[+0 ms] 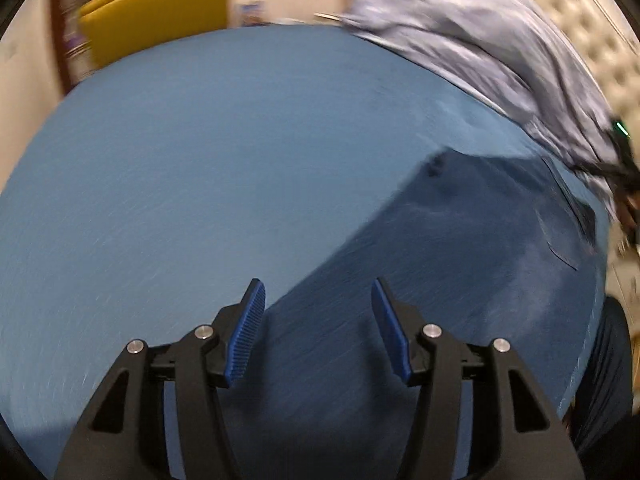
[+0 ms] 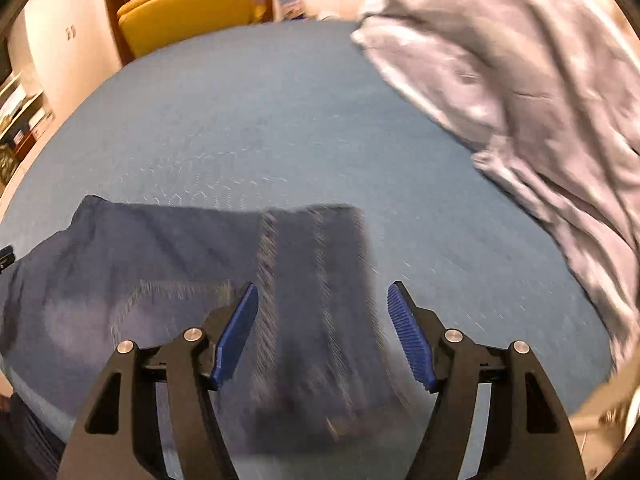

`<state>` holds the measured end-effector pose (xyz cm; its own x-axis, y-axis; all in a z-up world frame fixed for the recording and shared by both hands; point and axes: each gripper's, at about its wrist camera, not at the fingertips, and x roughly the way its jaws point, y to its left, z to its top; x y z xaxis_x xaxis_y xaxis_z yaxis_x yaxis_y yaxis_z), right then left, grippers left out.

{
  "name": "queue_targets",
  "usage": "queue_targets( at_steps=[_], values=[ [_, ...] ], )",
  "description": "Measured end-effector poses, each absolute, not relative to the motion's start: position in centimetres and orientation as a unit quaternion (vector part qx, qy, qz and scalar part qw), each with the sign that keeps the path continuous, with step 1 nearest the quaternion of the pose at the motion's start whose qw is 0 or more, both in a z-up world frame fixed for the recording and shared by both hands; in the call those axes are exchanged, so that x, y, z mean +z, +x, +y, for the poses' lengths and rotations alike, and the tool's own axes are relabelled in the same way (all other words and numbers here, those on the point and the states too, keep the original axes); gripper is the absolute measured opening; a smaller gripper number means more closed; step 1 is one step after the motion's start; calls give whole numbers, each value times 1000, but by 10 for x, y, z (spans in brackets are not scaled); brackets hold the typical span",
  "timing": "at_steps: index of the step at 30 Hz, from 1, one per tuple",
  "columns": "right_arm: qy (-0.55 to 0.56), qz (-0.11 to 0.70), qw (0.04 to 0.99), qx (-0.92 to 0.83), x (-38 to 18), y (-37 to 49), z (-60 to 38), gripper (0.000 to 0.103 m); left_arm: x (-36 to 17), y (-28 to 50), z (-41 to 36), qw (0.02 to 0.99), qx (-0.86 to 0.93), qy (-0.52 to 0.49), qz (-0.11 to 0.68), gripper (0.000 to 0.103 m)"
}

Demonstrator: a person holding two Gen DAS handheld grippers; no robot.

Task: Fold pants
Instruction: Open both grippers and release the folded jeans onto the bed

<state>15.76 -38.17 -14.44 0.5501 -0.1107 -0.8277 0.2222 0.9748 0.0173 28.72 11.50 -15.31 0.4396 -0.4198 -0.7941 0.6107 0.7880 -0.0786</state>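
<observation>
While your left gripper (image 1: 318,300) and right gripper (image 2: 322,304) hovered wide apart over the pants (image 2: 168,264), bare bed (image 2: 260,120) lay toward twelve o'clock.

The left gripper (image 1: 318,296) hangs at six o'clock with its jaws spread wide and nothing between them, over the near end of the dark blue pants (image 1: 460,264). The pants lie flat on the blue bed sheet (image 1: 180,168), running toward three o'clock. A blurred grey blanket (image 1: 480,40) is heaped at one o'clock, a yellow chair (image 1: 160,12) at eleven.

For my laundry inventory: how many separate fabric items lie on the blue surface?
2: the dark blue pants near the open grippers, and a grey crumpled cloth at the far right. More may be hidden.
</observation>
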Motion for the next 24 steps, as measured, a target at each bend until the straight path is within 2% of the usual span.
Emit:
queue_targets(
  at_steps=[3, 5, 8, 9, 10, 12, 14, 18, 19, 20, 22, 24],
  values=[
    [44, 489, 867, -86, -168, 196, -379, 64, -172, 294, 77, 815, -341, 158, 440, 55],
    [48, 509, 853, -106, -186, 208, -389, 64, -191, 301, 67, 801, -321, 234, 448, 44],
    [78, 507, 852, -106, -200, 207, -400, 71, -192, 321, 88, 811, -307, 191, 460, 55],
    [71, 502, 855, -107, -200, 205, -398, 71, -188, 321, 91, 824, -285, 202, 446, 52],
    [65, 500, 857, -109, -200, 203, -396, 71, -183, 321, 91, 839, -249, 215, 432, 42],
    [61, 499, 857, -116, -201, 203, -392, 71, -169, 318, 87, 845, -274, 179, 422, 42],
    [60, 502, 854, -121, -201, 205, -387, 72, -160, 310, 68, 837, -321, 163, 413, 45],
    [61, 503, 853, -121, -205, 213, -395, 74, -189, 306, 24, 806, -336, 254, 416, 50],
    [64, 502, 854, -121, -204, 213, -396, 75, -200, 319, 30, 806, -323, 249, 428, 62],
    [66, 502, 854, -119, -204, 213, -398, 75, -201, 330, 36, 812, -321, 214, 439, 65],
    [65, 500, 856, -117, -204, 212, -399, 75, -199, 341, 47, 824, -306, 173, 444, 65],
    [65, 499, 857, -114, -203, 212, -400, 75, -193, 337, 49, 838, -284, 186, 428, 65]
  ],
)
